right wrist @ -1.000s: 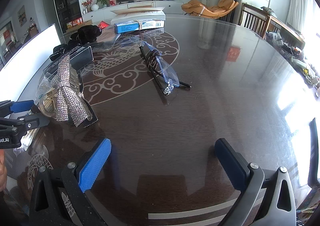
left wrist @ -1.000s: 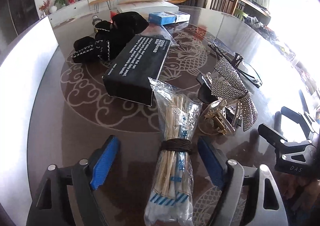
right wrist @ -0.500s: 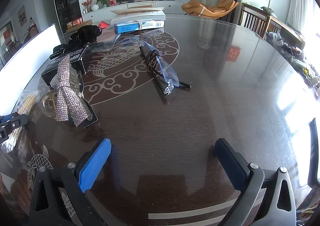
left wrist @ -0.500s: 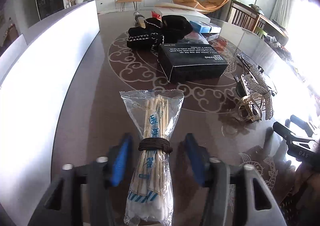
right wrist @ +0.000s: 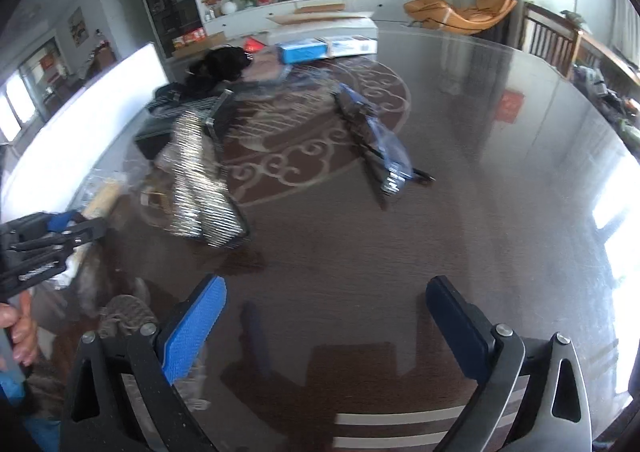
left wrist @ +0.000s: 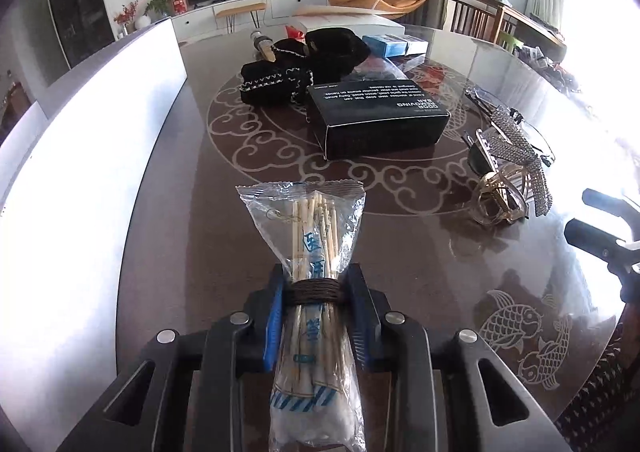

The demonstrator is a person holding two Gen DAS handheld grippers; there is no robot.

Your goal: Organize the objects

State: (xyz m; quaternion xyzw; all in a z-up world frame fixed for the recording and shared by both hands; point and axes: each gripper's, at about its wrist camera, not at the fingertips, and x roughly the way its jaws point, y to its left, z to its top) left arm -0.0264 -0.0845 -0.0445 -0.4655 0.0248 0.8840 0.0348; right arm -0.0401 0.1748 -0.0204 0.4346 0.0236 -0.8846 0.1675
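Item one: bag of cotton swabs (left wrist: 316,292), clear plastic with blue printing I cannot read, bound by a dark cord; my left gripper (left wrist: 314,316) is clenched on it at the cord, and it points out over the dark patterned table (left wrist: 168,236). My left camera alone shows this grip; from my right camera the left gripper (right wrist: 52,240) sits at the far left edge, blurred, the bag barely made out. Item two: black box (left wrist: 376,120), lying flat near the table's middle, white lettering upside down, "ODOR REMOVING BAR" legible. Item three: rhinestone bow (left wrist: 516,148) with a clear hair claw (left wrist: 500,200) just beside it, right of the box. Item four: black fabric pieces (left wrist: 304,64) behind the box. Only my right camera shows the packaged glasses (right wrist: 376,140), well apart from the bow. My right gripper (right wrist: 324,328) is spread wide, holding nothing, over bare table.
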